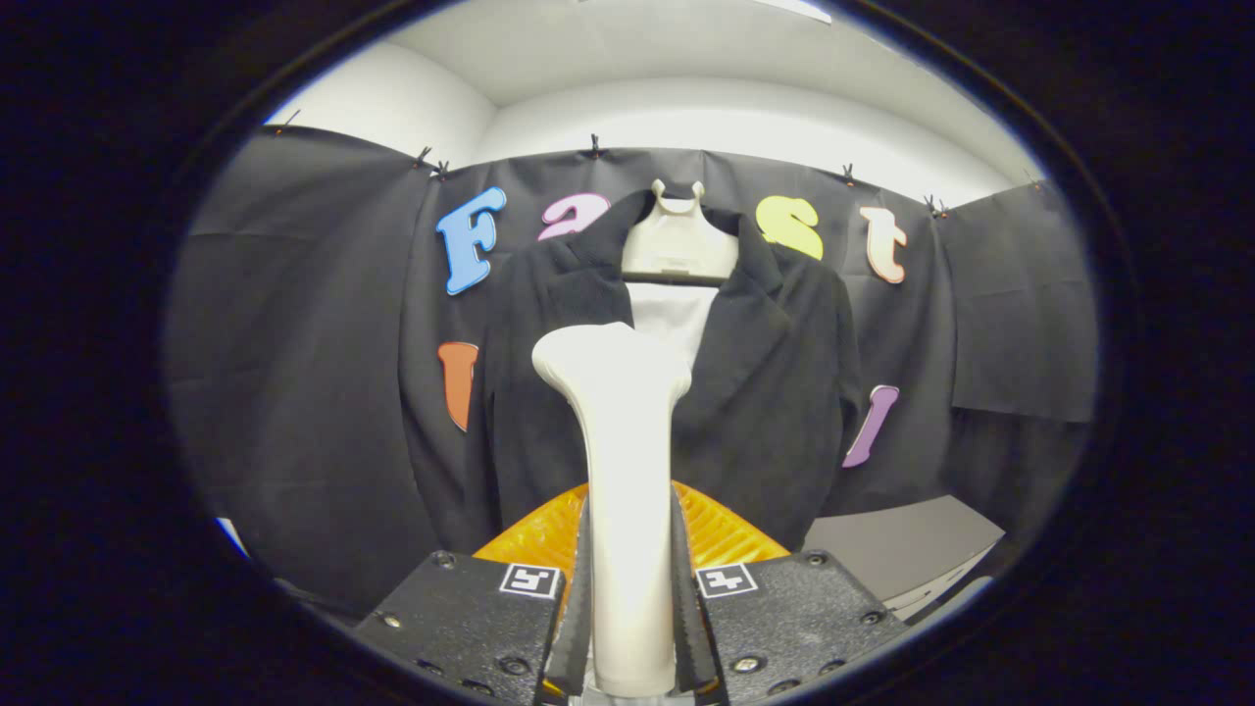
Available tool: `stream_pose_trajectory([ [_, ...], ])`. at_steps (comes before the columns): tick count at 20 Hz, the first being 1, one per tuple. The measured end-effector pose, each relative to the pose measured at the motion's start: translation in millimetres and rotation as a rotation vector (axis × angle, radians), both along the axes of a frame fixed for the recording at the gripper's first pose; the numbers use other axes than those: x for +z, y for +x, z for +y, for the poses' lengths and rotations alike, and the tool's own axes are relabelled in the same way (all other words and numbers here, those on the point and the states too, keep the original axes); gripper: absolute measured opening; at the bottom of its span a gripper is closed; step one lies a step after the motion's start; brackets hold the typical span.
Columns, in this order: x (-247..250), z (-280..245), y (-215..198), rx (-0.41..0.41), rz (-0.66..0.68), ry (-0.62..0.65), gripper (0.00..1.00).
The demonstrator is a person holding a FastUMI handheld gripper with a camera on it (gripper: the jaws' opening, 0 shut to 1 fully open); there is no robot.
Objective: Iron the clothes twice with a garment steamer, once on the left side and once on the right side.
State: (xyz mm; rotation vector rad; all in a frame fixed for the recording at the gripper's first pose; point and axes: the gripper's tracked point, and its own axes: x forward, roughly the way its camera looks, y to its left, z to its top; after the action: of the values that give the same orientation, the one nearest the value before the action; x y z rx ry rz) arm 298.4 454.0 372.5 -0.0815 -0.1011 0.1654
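Between the tongs (627, 628), the steamer (623, 471) faces the jacket (775, 392).

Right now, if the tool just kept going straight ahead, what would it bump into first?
Probably the black jacket on its hanger. The tool grips the white garment steamer, whose head would likely touch first, though depth is hard to judge.

Black cloth wall (294, 373), white ceiling (686, 59)

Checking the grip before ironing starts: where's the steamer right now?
The steamer stands upright between the gripper fingers, both pressing its handle, its head in front of the dark jacket on the hanger.
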Motion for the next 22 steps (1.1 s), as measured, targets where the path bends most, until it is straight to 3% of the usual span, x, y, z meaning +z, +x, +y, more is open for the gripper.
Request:
stream_pose_trajectory([
  [9, 48, 49, 23, -0.014, -0.050, -0.035, 0.37],
  [22, 7, 52, 46, -0.058, 0.014, -0.089, 0.37],
])
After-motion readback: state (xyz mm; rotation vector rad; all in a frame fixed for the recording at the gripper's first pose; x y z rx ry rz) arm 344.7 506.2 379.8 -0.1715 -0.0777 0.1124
